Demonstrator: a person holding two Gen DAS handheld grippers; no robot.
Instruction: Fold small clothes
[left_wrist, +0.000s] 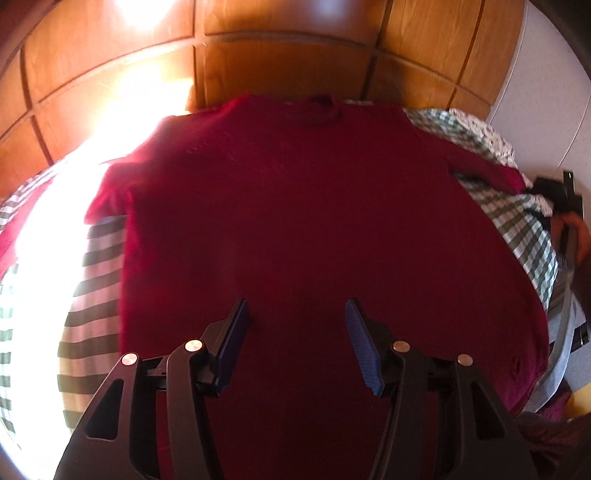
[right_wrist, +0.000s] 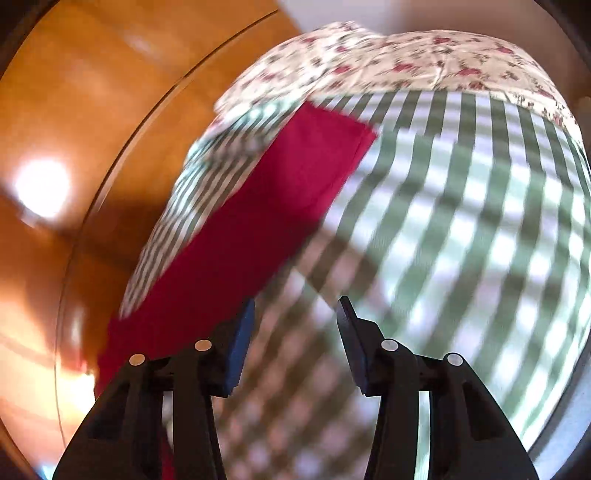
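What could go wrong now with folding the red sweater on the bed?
1. Both the left gripper and the right gripper are open and hold nothing, so the red sweater could be grabbed unevenly.
2. The sleeve lies stretched out over the checked bedspread; pads might pinch the bedspread along with it.
3. Bright glare washes out the sweater's other side, so that sleeve is hard to see.

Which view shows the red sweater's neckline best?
The left wrist view: the red sweater lies spread flat on the green checked bedspread, its neckline at the far edge, in front of the open left gripper. The right wrist view catches only one blurred sleeve, no neckline.
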